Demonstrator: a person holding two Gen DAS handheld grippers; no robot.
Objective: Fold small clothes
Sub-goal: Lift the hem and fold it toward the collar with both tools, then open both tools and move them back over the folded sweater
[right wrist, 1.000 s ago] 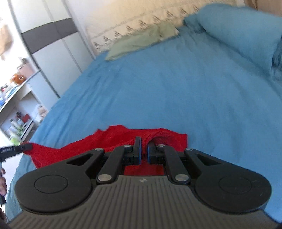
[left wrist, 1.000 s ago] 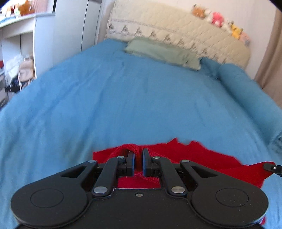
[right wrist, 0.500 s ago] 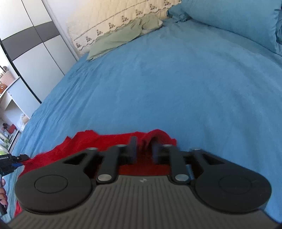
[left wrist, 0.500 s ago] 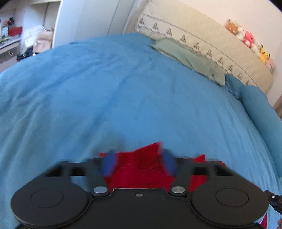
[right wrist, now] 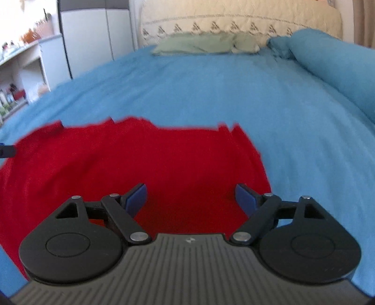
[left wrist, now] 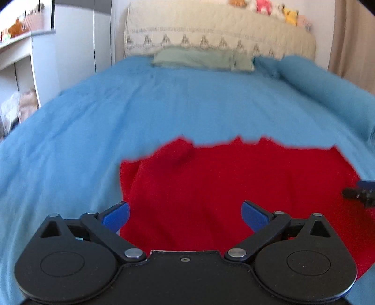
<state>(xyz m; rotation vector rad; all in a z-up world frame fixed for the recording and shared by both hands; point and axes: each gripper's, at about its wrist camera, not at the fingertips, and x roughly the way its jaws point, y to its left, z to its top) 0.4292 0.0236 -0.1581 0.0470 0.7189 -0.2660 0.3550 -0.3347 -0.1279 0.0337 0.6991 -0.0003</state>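
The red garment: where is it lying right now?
The red garment lies spread on the blue bedspread at the near end, under both open grippers, far from the green pillow by the headboard.

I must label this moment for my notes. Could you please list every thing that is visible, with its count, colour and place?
red garment: one, red, spread on the near part of the bed
bed cover: one, blue
green cloth: one, pale green, at the headboard
headboard: one, cream
plush toys: several, mixed colours, on top of the headboard
bolster: one, blue, along the right side of the bed
left gripper: one, black with blue pads, open above the garment
right gripper: one, same colours, open above the garment
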